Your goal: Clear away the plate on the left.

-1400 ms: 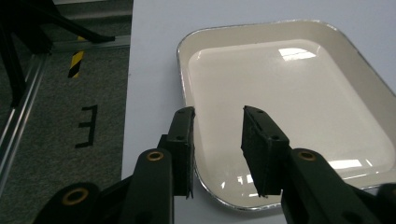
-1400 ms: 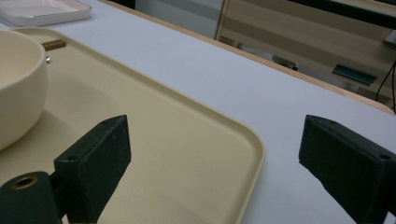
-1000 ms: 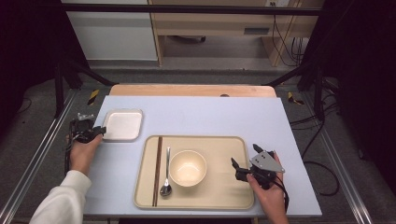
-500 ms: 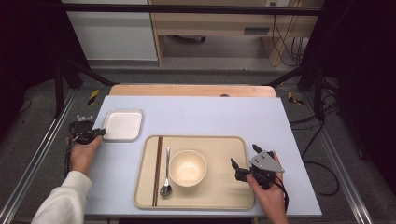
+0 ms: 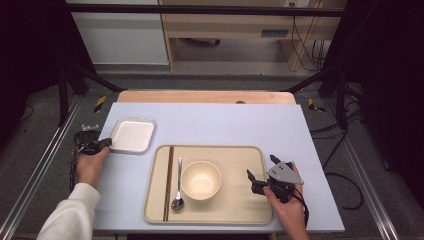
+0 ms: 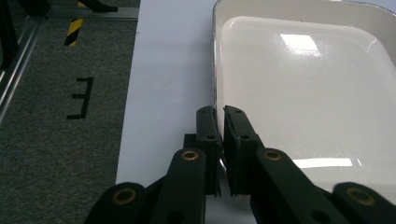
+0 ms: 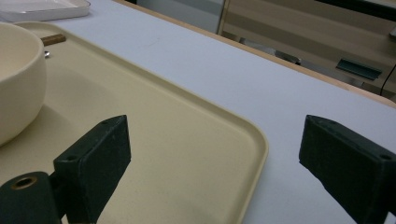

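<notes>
Left gripper pinching the rim of the white dish at the table's left edge.

The dish (image 5: 132,135), a shallow, glossy rectangular one, sits by the table's (image 5: 280,130) left edge, toward the far corner, just beyond the tray's (image 5: 240,160) far-left corner. The left gripper (image 6: 219,135) has just been closing, and its jaws now clamp the thin raised rim on the dish's near-left side. It looks stiff and fairly light, probably ceramic or enamel, so slick and chippable; held by one edge it may tilt or slip, so a deep bite on the rim and a level lift seem wise. The right gripper (image 7: 215,158) hangs released, jaws wide, over the tray's near-right corner, holding nothing. On the tray lie a bowl (image 5: 201,180), a spoon (image 5: 178,190) and chopsticks (image 5: 168,182).
</notes>
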